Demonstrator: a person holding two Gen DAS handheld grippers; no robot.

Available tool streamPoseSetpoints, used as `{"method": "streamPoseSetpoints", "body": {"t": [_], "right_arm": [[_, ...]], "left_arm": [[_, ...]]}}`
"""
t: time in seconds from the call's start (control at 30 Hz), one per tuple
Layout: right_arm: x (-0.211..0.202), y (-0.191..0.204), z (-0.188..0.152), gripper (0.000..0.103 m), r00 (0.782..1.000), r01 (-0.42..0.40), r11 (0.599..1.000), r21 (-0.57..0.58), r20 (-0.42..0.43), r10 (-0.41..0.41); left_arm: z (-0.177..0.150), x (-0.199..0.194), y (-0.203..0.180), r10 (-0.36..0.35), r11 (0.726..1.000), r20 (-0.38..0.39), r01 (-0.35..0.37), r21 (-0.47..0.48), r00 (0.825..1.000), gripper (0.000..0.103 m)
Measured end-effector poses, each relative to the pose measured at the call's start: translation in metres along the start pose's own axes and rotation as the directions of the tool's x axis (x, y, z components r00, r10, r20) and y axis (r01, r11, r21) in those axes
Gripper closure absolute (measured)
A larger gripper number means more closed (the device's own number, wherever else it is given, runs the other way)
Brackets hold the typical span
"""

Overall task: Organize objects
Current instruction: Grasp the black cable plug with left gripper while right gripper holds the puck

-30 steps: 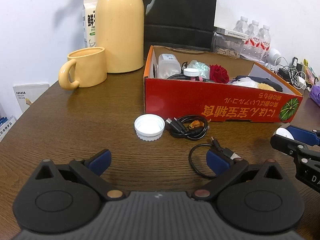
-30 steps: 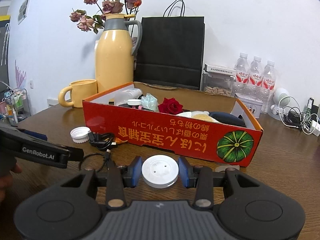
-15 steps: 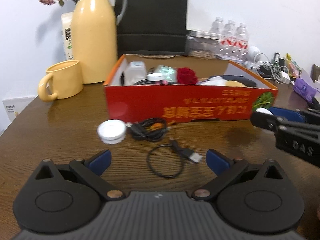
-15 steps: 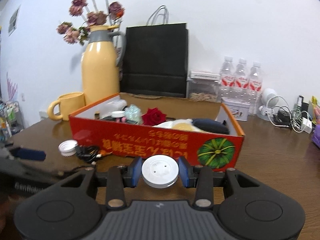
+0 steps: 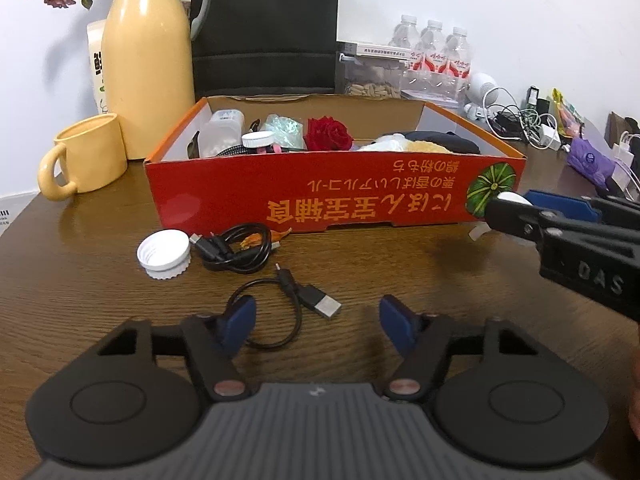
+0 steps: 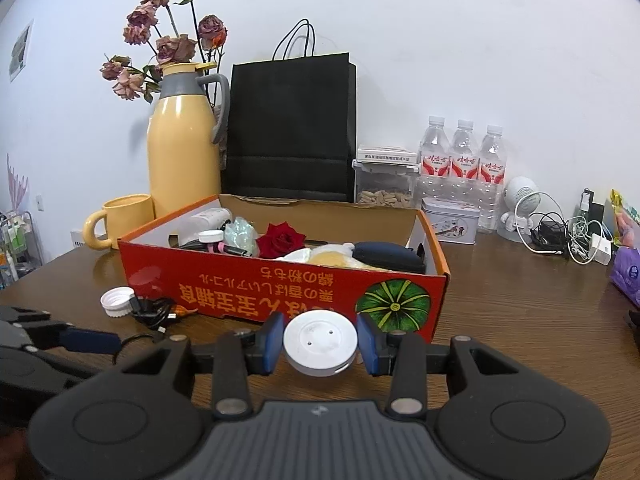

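One short cable (image 5: pixel 280 312) looped on table (image 5: pixel 80 280), USB plug pointing right; left gripper (image 5: pixel 316 320) closing, pads clear; right gripper (image 6: pixel 320 342) clamping white disc (image 6: pixel 320 340).

Loose items before the red cardboard box (image 5: pixel 280 204)

A white round puck (image 6: pixel 320 342) is held level; a looped short USB cable (image 5: pixel 280 312), a coiled black cable (image 5: pixel 236 248) and a white screw cap (image 5: pixel 163 253) lie on the table.
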State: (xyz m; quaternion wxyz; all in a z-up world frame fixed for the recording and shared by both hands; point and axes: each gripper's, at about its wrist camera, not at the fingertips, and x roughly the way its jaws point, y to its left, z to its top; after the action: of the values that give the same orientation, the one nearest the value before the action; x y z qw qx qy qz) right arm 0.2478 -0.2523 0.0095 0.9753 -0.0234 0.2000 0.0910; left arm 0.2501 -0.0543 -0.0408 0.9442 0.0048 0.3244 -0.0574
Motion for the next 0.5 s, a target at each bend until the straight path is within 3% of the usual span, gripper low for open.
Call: {"method": "streamPoseSetpoints", "body": {"t": [0.17, 0.23, 0.3, 0.4, 0.5], "right_arm": [[-0.002, 0.001, -0.001, 0.065, 1.000, -0.009, 1.000, -0.010, 0.001, 0.009], [-0.002, 0.003, -0.001, 0.065, 1.000, -0.012, 1.000, -0.015, 0.004, 0.012], [-0.003, 0.004, -0.001, 0.065, 1.000, -0.015, 1.000, -0.020, 0.004, 0.015], [-0.003, 0.006, -0.002, 0.065, 1.000, -0.019, 0.999, -0.027, 0.001, 0.019], [-0.003, 0.007, -0.002, 0.065, 1.000, -0.022, 0.999, -0.032, 0.003, 0.022]], "left_arm": [[0.005, 0.011, 0.000, 0.034, 0.999, -0.026, -0.035, -0.029, 0.999, 0.054], [0.007, 0.014, 0.001, 0.042, 0.998, -0.028, -0.044, -0.047, 0.999, 0.055], [0.009, 0.016, 0.001, 0.057, 0.997, -0.029, -0.058, -0.057, 0.998, 0.069], [0.010, 0.016, 0.001, 0.048, 0.997, -0.029, -0.049, -0.063, 0.998, 0.083], [0.010, 0.013, 0.003, 0.037, 0.997, -0.022, -0.039, -0.072, 0.999, 0.086]]}}
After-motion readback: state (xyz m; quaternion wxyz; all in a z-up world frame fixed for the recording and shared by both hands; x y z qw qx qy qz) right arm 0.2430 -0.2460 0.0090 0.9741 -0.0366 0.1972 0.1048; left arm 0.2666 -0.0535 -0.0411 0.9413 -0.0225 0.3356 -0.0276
